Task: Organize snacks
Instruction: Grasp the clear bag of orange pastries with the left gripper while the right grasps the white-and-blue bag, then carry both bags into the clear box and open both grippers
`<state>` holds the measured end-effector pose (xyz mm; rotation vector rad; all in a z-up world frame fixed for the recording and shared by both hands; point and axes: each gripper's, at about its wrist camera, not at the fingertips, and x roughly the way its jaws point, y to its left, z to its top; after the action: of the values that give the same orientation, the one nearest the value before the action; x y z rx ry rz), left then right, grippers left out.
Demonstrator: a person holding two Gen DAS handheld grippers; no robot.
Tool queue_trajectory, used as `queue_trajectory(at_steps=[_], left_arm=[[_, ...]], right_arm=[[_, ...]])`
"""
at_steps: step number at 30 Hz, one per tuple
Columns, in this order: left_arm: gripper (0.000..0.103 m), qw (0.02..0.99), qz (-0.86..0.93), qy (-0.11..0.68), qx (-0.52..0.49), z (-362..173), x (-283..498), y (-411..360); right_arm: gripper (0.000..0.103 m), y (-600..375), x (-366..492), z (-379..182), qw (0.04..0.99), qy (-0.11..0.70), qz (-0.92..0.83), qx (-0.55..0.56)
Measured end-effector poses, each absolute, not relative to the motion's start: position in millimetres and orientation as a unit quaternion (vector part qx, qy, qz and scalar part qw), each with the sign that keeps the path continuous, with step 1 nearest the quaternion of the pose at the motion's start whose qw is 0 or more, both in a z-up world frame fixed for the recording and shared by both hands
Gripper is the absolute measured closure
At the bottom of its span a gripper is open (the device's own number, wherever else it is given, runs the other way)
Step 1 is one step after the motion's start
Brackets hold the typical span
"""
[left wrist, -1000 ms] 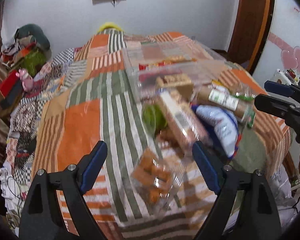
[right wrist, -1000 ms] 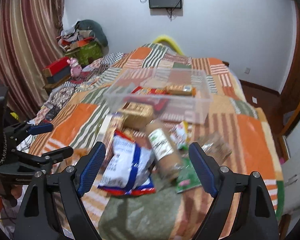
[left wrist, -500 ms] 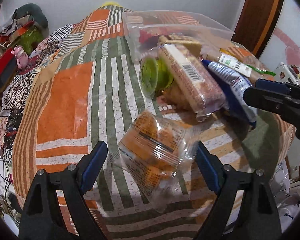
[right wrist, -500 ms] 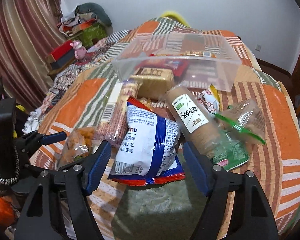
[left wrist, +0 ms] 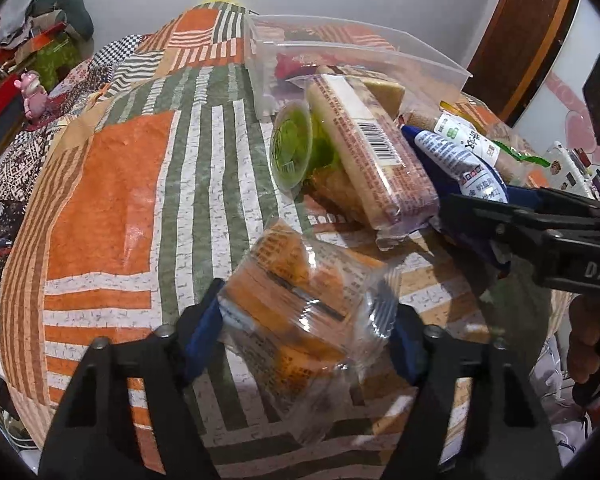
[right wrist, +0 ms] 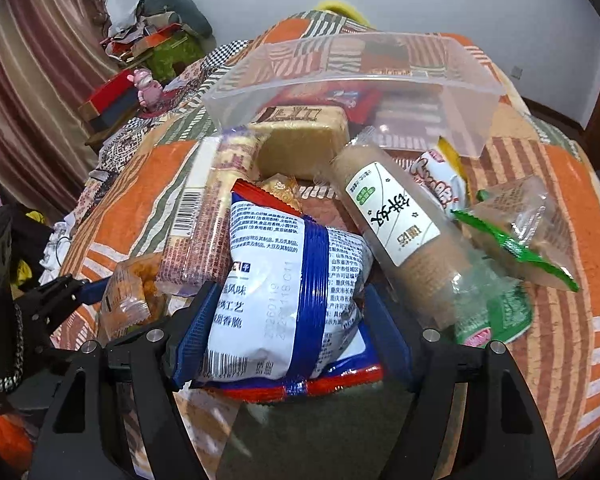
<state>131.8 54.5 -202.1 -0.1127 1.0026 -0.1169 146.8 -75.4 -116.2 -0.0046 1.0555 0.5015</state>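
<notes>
Snacks lie in a heap on a patchwork bedspread in front of a clear plastic bin [right wrist: 472, 120] that also shows in the left wrist view [left wrist: 268, 92]. My left gripper [left wrist: 304, 332] has its jaws around a clear pack of orange crackers [left wrist: 300, 300], pressing its sides. My right gripper [right wrist: 288, 320] has its jaws around a blue and white snack bag [right wrist: 288, 292], touching both sides. Beside them lie a long barcode biscuit pack [left wrist: 372, 152], a green jelly cup [left wrist: 292, 148], a brown biscuit tube [right wrist: 396, 232] and a tan cake pack [right wrist: 304, 140].
The bin holds red packets [right wrist: 340, 96]. A clear bag with a green strip [right wrist: 516, 224] lies at the right. Bedspread [left wrist: 112, 208] stretches to the left. Boxes and clothes [right wrist: 156, 48] sit by the curtain. A brown door [left wrist: 528, 32] is at the far right.
Both grippers moved forward and down into the heap. The left jaws narrowed around the cracker pack. The right jaws narrowed around the blue and white bag.
</notes>
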Motion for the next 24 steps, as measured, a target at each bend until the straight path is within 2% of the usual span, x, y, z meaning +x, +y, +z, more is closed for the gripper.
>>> queue_trajectory(at_steps=[3,5,11,24], left_arm=[[0.043,0.877,-0.046,0.477,-0.042,-202,132,53],[0.046,0.877,-0.044,0.477,-0.039,-201,131,53],[0.048,0.878,-0.035,0.475,-0.052,-197,130,61],[0.048,0.906,-0.02,0.42,-0.05,-146,127,68]], right_arm=[[0.035,-78,147,-117,0.832,0.5,0.24,0.01],[0.044,-79,147,-118,0.834,0.499,0.236,0.009],[0.052,-85,147,-115,0.835,0.496,0.237,0.013],[0.053,-90,135,-98,0.842,0.478,0.25,0.019]])
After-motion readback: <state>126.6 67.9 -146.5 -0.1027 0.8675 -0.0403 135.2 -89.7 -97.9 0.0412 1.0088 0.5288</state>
